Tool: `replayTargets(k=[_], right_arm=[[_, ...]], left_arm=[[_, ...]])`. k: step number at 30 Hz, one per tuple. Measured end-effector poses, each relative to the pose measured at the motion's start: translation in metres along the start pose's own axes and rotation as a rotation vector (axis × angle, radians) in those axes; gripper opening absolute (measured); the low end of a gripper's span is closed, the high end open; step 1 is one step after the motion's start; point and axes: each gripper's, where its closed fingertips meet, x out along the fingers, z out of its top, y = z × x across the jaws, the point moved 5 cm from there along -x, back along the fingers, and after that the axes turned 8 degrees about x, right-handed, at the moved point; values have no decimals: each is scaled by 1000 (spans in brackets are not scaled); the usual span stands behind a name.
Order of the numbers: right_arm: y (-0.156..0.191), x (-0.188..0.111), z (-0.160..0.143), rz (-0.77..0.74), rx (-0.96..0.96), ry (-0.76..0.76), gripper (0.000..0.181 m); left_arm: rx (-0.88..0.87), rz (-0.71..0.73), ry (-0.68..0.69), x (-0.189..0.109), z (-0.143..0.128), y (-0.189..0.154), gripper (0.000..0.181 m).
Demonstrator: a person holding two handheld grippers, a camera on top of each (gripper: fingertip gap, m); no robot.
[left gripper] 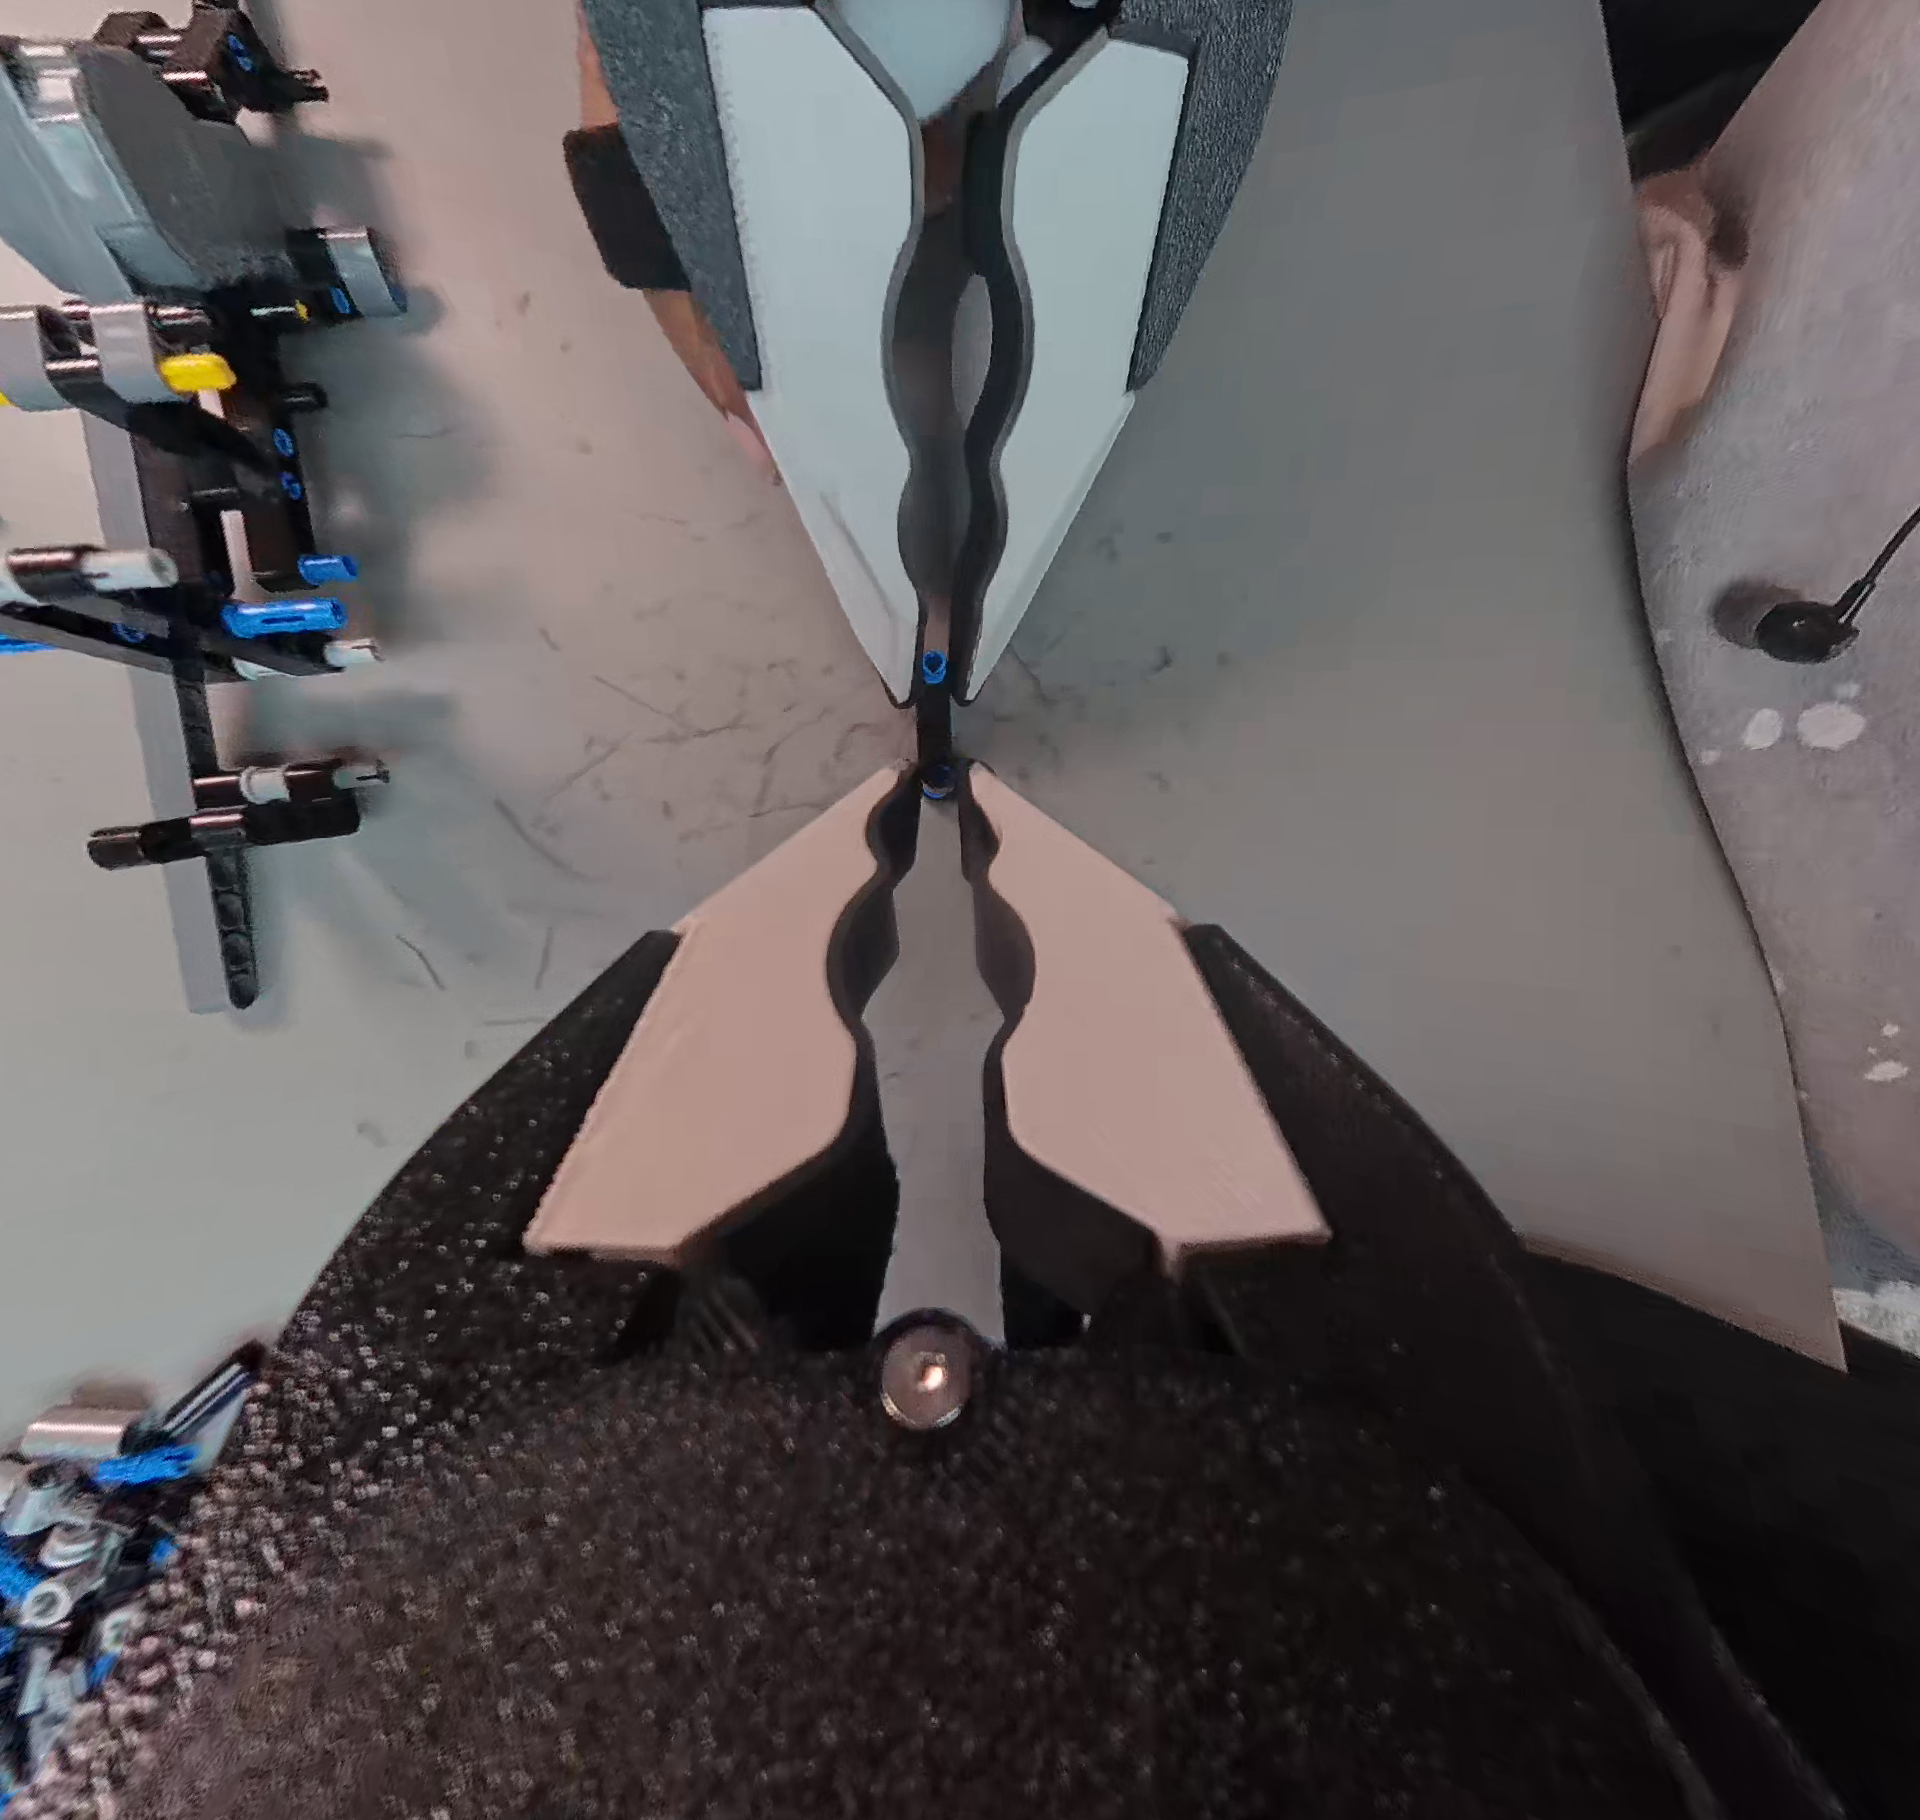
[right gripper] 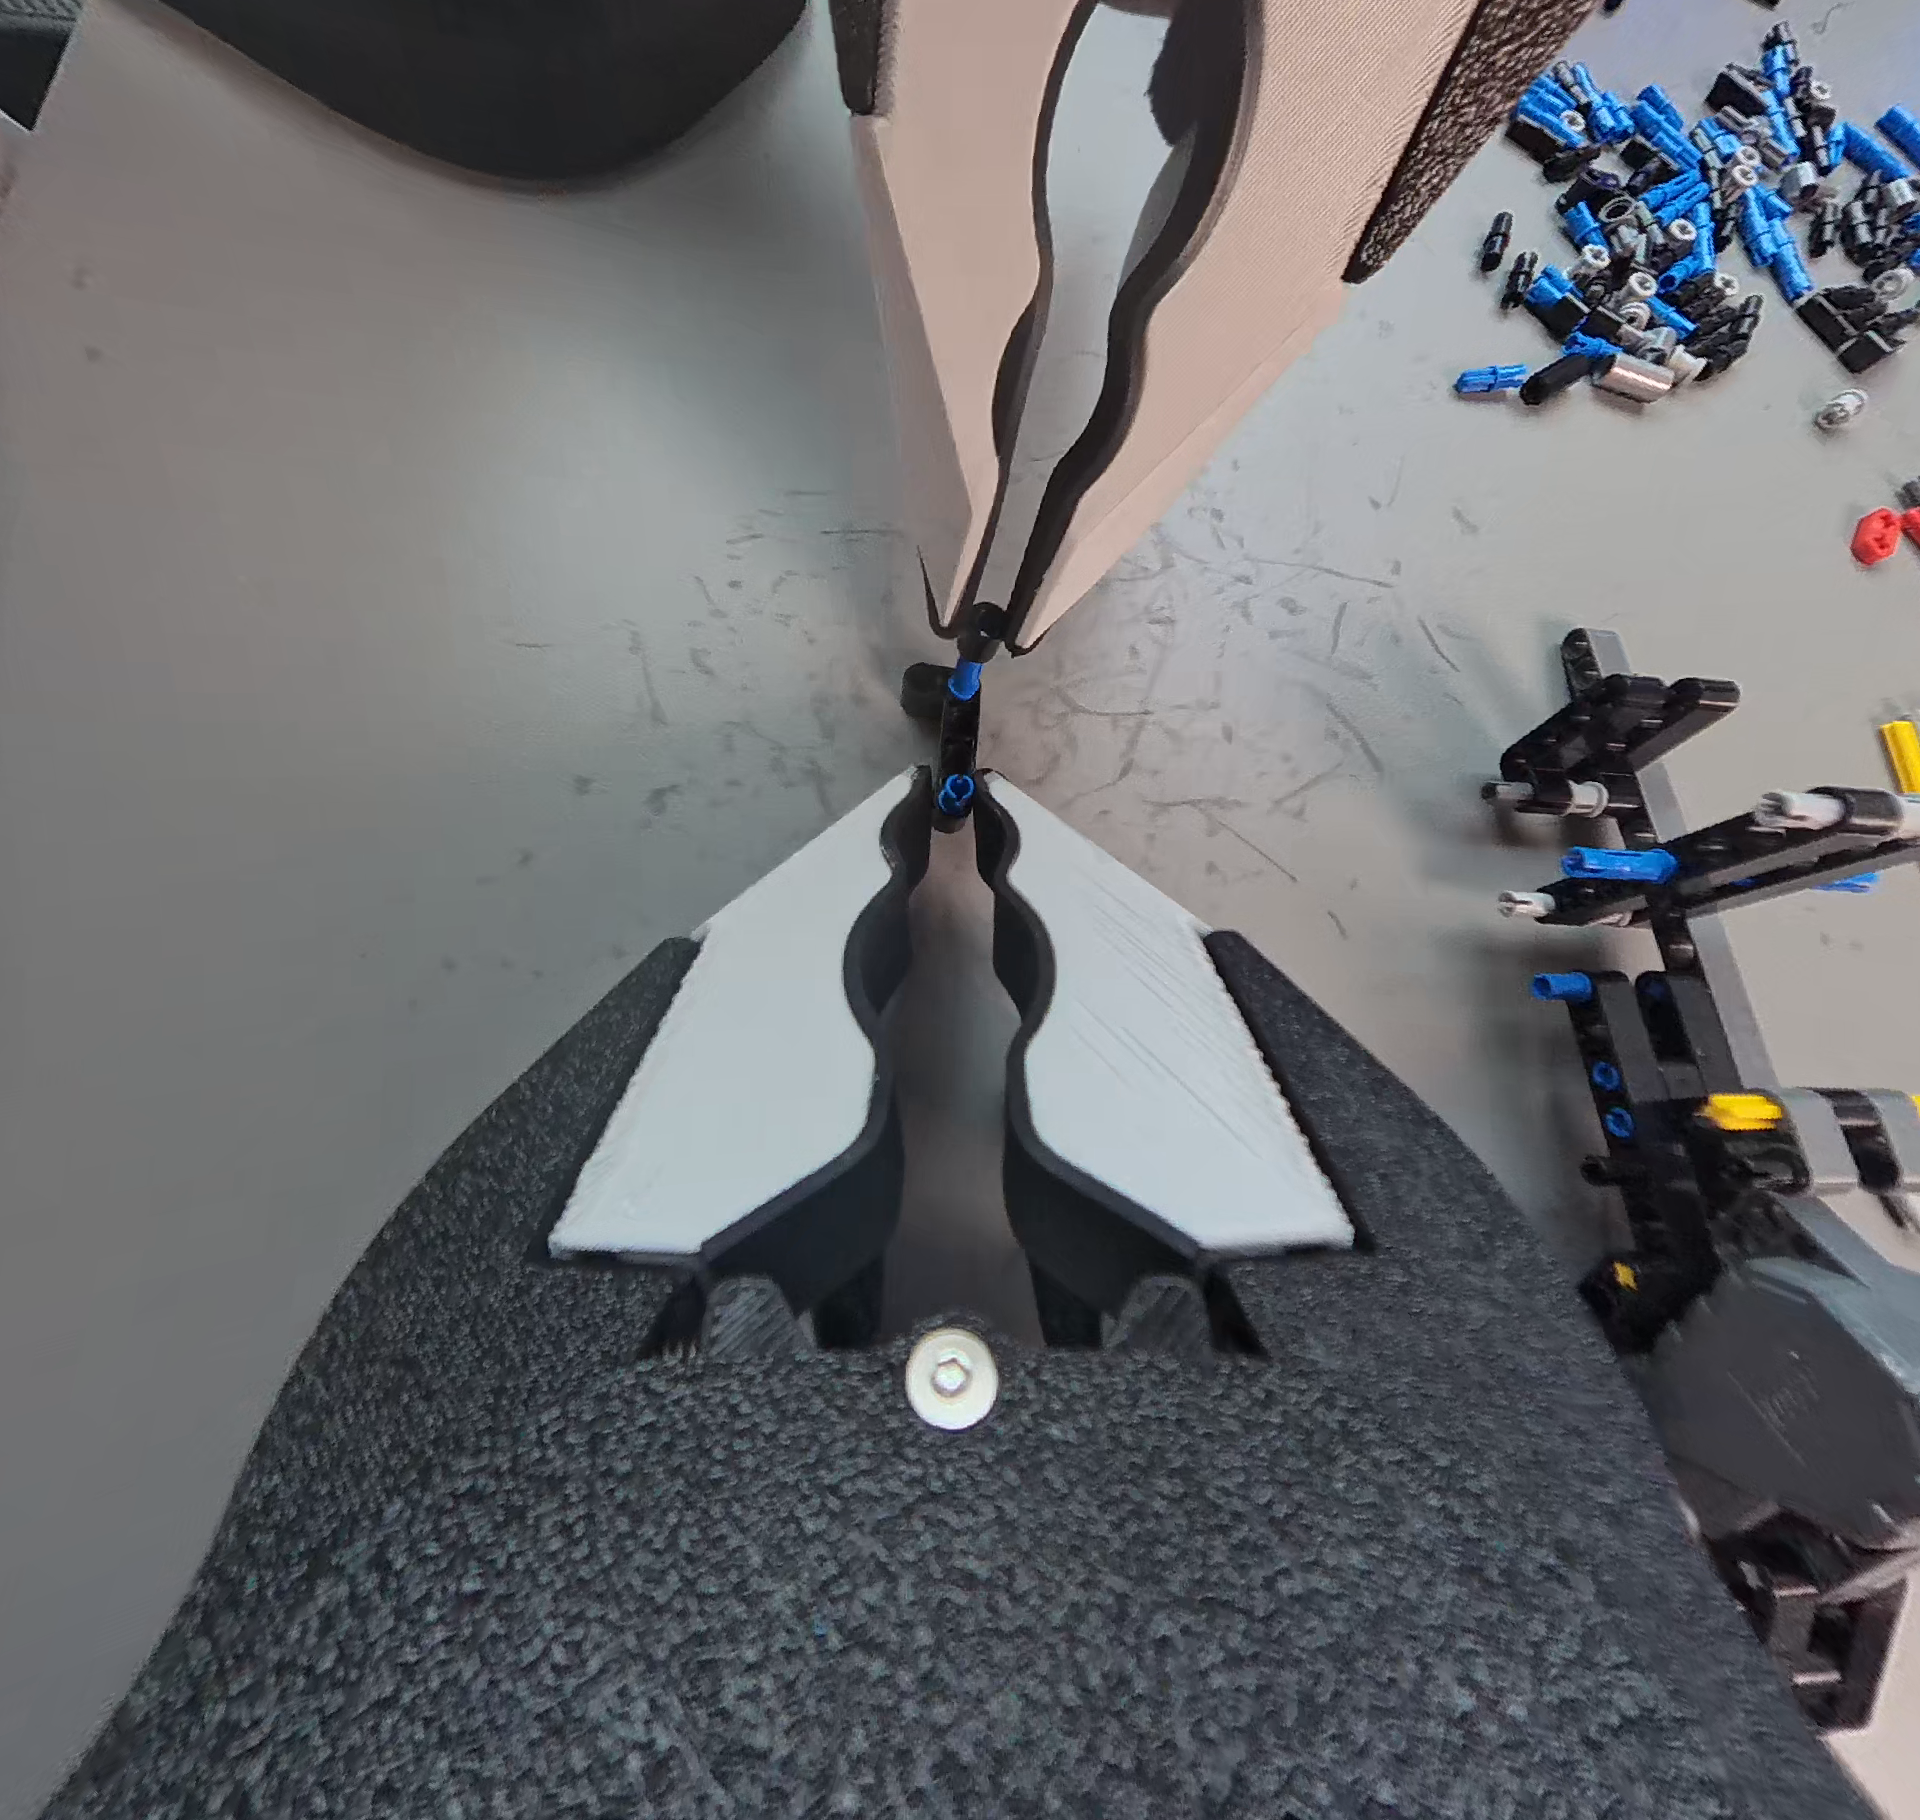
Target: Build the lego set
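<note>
Left tongs (left gripper: 935, 783), pinkish, pinched narrow on one end of a small black beam (left gripper: 932, 726) with blue pins; right tongs (right gripper: 954, 791), white, clamped on the other end, tip to tip above the counter (right gripper: 520, 627). In hand, apparently: seating a blue pin (right gripper: 966, 674) into the beam, or passing the piece between tongs; cannot tell which. Next, likely: firm squeeze along the pin's axis, no twist, then carry to the half-built black and grey model (right gripper: 1714, 939) lying off to one side. Loose blue and black pins (right gripper: 1714, 201) heaped further out on the counter.
</note>
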Motion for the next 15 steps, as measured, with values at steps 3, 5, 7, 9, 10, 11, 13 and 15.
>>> replayTargets(k=[3, 5, 7, 9, 10, 11, 13, 15], right_arm=[[1, 0, -1, -1, -22, 3, 7], [1, 0, -1, 4, -23, 0, 7], [1, 0, -1, 10, -29, 0, 7], [1, 0, -1, 17, -34, -1, 7], [1, 0, -1, 20, -34, -1, 7], [1, 0, -1, 22, -34, -1, 7], [1, 0, -1, 27, -30, -1, 7], [1, 0, -1, 27, -30, -1, 7]], left_arm=[[-33, 6, -69, 2, -1, -1, 10], [-39, 11, -90, 2, -2, -2, 10], [-36, 15, -93, 2, -2, -2, 10], [-32, 15, -76, 2, -2, -3, 10], [-34, 10, -64, 2, -1, -2, 10], [-42, 2, -53, 2, -1, -2, 10], [-42, -9, -51, 2, -1, -1, 10], [-45, -9, -71, 2, -2, -2, 9]])
